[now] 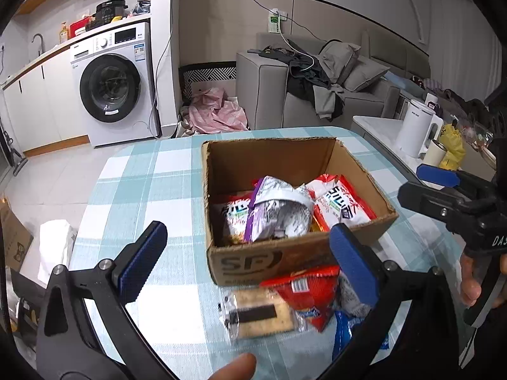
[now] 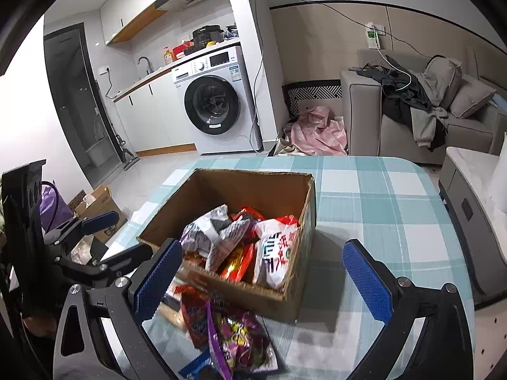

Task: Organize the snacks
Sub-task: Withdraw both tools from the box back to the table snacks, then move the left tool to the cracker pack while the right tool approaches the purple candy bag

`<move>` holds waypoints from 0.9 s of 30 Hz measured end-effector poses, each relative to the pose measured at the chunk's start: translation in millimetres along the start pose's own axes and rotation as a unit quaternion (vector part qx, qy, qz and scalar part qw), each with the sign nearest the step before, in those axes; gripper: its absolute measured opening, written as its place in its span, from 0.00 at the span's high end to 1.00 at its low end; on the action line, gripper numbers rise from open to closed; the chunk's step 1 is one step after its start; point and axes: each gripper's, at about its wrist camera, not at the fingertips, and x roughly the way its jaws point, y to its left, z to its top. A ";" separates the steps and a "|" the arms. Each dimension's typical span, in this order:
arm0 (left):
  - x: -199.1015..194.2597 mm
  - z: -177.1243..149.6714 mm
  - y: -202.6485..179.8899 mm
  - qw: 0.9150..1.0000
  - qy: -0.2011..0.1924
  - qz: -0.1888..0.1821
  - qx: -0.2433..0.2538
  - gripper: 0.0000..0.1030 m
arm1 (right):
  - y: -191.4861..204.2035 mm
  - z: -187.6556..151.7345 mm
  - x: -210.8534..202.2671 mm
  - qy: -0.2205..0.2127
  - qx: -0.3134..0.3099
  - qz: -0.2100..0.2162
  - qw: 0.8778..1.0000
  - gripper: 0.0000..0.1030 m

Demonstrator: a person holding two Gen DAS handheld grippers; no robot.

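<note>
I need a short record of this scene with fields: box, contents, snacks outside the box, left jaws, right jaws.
box: open cardboard box on checked tablecloth
contents: several snack packets, silver-purple bag on top
snacks outside the box: clear-wrapped cracker pack, red packet, purple candy bag, near the box's front
left jaws: left gripper open, empty
right jaws: right gripper open, empty

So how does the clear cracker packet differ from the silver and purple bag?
The clear cracker packet lies flat on the checked tablecloth, outside the cardboard box; the silver and purple bag sits inside it, crumpled on other snacks. The packet is see-through; the bag is opaque. Neither is held.
</note>
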 end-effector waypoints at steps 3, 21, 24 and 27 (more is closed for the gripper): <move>-8.9 -8.0 2.1 1.000 0.002 0.004 0.000 0.01 | 2.4 -6.8 -7.1 0.002 -0.003 -0.002 1.000 0.00; -25.6 -47.4 2.2 1.000 0.017 0.004 -0.016 0.01 | 13.5 -53.1 -15.5 0.037 0.002 0.003 0.999 0.00; -22.7 -52.8 2.1 1.000 0.022 0.001 -0.019 0.01 | 13.0 -58.4 -12.4 0.044 0.003 0.003 0.999 0.00; -18.4 -58.1 2.9 0.999 0.029 0.001 -0.021 0.01 | 12.1 -64.4 -8.4 0.053 0.005 0.001 0.999 0.00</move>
